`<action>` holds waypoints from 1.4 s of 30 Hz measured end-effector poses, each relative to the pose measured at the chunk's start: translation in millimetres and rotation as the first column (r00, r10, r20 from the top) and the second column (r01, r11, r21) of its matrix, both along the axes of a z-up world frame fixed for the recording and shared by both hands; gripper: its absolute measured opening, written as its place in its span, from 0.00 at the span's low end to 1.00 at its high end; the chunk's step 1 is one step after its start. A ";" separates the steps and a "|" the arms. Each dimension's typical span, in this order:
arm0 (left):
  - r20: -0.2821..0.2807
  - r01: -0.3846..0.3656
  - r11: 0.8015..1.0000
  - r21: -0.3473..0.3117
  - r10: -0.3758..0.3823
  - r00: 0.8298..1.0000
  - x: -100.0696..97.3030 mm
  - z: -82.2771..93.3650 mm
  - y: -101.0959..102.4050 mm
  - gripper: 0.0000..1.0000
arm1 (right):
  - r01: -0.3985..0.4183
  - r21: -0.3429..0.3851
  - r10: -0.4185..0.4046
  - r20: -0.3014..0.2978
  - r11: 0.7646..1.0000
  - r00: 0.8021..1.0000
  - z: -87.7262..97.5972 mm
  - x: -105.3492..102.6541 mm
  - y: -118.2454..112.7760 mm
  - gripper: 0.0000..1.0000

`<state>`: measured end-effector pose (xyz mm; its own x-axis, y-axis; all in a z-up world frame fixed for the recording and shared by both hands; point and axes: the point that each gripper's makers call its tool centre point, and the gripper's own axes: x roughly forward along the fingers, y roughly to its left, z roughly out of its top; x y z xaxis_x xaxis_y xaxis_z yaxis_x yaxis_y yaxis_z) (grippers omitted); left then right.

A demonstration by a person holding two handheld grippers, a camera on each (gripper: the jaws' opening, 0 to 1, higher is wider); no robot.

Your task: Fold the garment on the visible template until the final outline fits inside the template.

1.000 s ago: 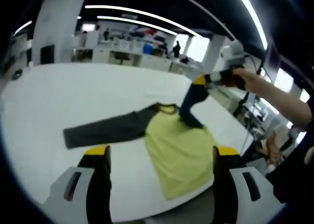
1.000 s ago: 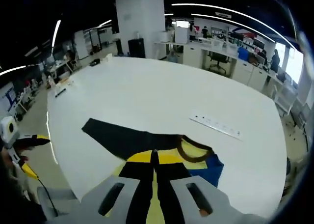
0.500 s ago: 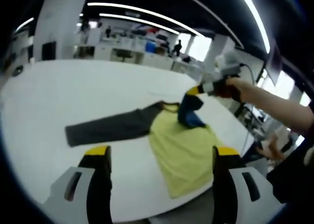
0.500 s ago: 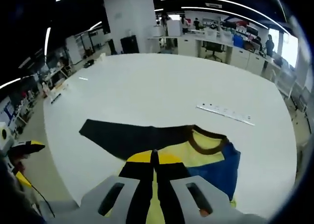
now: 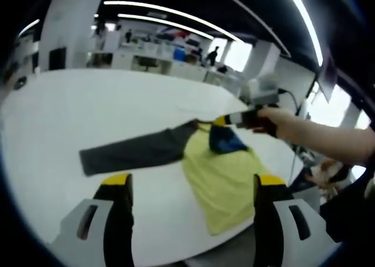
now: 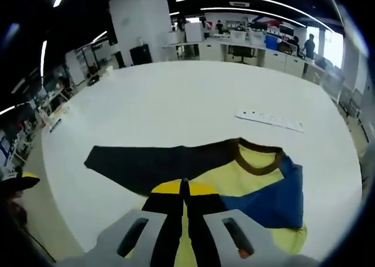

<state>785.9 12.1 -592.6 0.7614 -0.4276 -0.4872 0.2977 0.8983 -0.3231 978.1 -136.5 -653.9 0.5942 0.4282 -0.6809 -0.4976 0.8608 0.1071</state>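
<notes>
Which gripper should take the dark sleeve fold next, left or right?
Left, probably. The left gripper hangs open and free above the table edge, facing the dark sleeve lying spread out flat. The right gripper has its jaws shut at the blue sleeve over the yellow body.

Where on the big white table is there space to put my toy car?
Bare table stretches beyond the dark sleeve and the collar, up to the white strip and past it. It is crowded near the front edge, where the yellow shirt and blue sleeve lie.

The yellow-bodied garment [image 6: 252, 179] lies flat on the white table [image 6: 193, 97], dark sleeve outstretched, blue sleeve apparently folded inward.
</notes>
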 end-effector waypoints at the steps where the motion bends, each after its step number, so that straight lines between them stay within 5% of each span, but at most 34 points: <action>1: 0.000 0.001 1.000 -0.001 -0.001 1.000 0.0 -0.3 0.6 0.80 | 0.001 0.001 -0.001 -0.005 1.000 1.000 -1.9 -0.6 1.6 0.02; 24: -0.008 0.042 0.998 -0.042 -0.042 0.999 2.6 -7.6 1.8 0.80 | -0.058 -0.054 0.051 -0.126 0.997 0.991 -66.8 -30.8 47.0 0.02; 42: -0.021 0.035 0.998 -0.054 -0.036 0.999 -0.7 -15.8 7.6 0.79 | 0.092 0.107 -0.065 -0.232 0.990 0.970 -83.1 -46.0 59.4 0.02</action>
